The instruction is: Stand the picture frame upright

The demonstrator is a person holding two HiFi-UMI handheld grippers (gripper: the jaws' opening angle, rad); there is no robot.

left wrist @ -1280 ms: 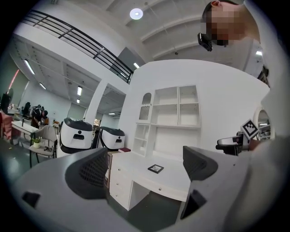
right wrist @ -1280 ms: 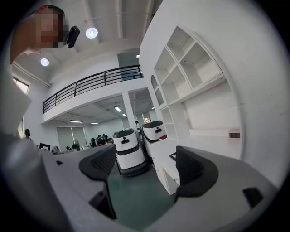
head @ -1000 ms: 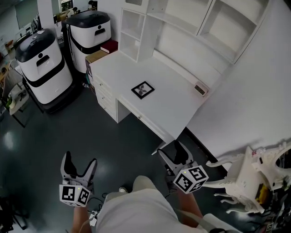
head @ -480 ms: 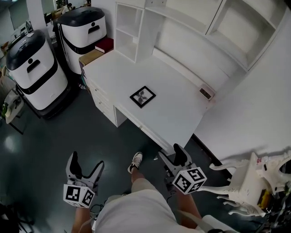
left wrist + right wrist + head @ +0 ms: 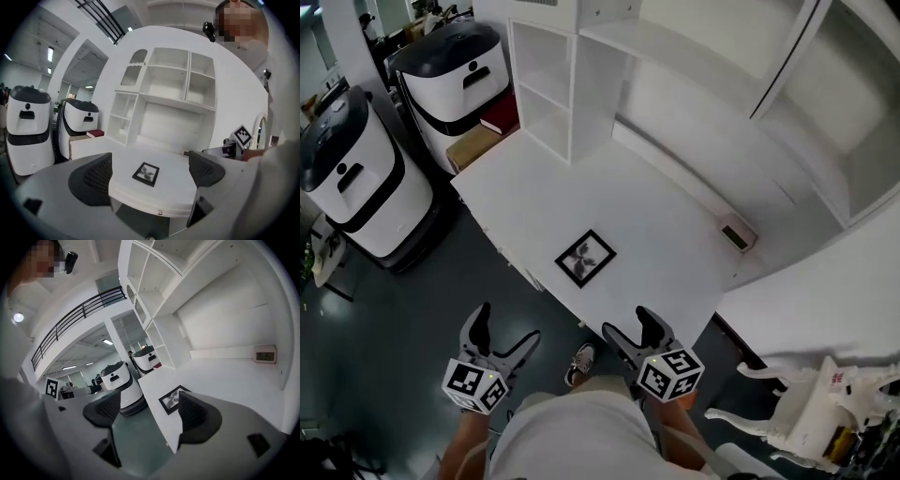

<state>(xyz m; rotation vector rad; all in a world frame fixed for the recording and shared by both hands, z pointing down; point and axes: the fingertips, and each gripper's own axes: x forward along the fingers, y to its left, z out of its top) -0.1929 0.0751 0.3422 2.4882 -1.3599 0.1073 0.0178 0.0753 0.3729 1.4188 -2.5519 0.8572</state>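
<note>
— What is changing?
— The left gripper and right gripper are coming nearer to the desk than a second ago, jaws spread wide, both empty.
— And the frame?
— It is lying flat, black-edged, just ahead, between the two grippers.

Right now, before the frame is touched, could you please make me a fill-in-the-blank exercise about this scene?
1. The picture frame lies ___ on the white desk.
2. The left tongs and the right tongs are both ___ and hold nothing.
3. In the head view, the small clock sits on the desk to the ___ of the frame.

Missing words: flat; open; right.
</note>
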